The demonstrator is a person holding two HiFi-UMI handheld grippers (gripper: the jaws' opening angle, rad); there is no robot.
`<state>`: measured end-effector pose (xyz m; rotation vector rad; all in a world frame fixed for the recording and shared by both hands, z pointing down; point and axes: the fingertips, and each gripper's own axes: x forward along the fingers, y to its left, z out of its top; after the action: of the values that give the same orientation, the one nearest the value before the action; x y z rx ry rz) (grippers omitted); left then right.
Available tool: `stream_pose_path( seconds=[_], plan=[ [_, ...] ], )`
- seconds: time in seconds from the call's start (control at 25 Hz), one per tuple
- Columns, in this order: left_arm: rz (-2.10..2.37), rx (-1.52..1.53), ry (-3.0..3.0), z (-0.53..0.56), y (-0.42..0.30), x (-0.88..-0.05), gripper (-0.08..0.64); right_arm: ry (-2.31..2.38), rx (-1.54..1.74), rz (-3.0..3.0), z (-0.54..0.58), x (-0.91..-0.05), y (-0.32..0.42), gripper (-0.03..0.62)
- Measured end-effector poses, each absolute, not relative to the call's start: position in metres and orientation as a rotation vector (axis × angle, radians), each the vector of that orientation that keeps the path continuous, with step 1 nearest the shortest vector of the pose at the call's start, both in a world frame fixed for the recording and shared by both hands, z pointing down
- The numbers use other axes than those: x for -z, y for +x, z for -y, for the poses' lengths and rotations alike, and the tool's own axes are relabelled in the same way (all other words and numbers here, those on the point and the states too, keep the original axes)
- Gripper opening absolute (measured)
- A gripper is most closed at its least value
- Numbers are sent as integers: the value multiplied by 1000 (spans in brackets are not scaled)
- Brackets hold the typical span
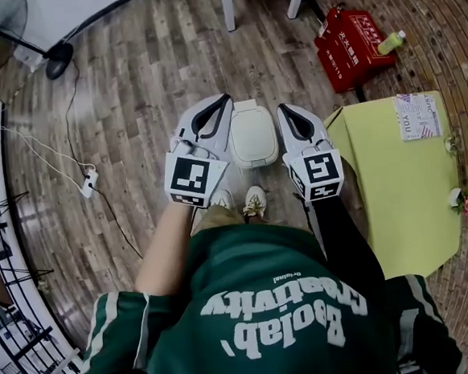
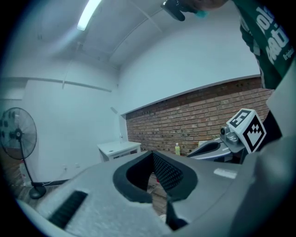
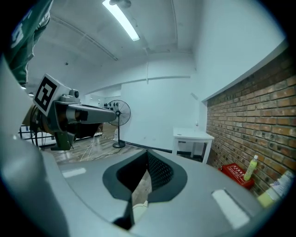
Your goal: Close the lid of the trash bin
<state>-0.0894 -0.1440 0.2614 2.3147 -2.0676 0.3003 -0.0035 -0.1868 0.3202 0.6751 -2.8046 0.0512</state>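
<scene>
Bin (image 1: 254, 162) stands on the wood floor (image 1: 131, 109) just ahead of the person's shoes (image 1: 254, 201), seen almost straight down from the head view, and its pale lid (image 1: 252, 134) looks to lie flat over the opening with no dark gap showing along the edge. Judged from that, the closing itself seems done or very nearly so. The left gripper (image 1: 217, 109) and the right gripper (image 1: 290, 120) hang on either side of the bin, close beside it. Neither can be seen to touch it, and both point forward and out over the floor, not down at the lid. Each gripper's own view shows its two jaws brought together at the tips, with only floor and a sliver of something pale visible through the slot behind them, so both are empty. Holding them closed makes sense here, since a lid is pushed down with a blunt tip and needs no pinch. Flanking the bin keeps either side ready for a last press if the lid has not seated. To the person's right a yellow-green table (image 1: 403, 185) stands near the right gripper, and a red box (image 1: 352, 44) sits farther off.
</scene>
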Motion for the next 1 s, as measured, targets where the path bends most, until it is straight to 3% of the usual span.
stream_pose_path(
  seconds=[1.0],
  plan=[
    [2125, -263, 2331, 147, -74, -232, 4, 776, 70, 2840, 202, -274, 24, 11]
  ],
)
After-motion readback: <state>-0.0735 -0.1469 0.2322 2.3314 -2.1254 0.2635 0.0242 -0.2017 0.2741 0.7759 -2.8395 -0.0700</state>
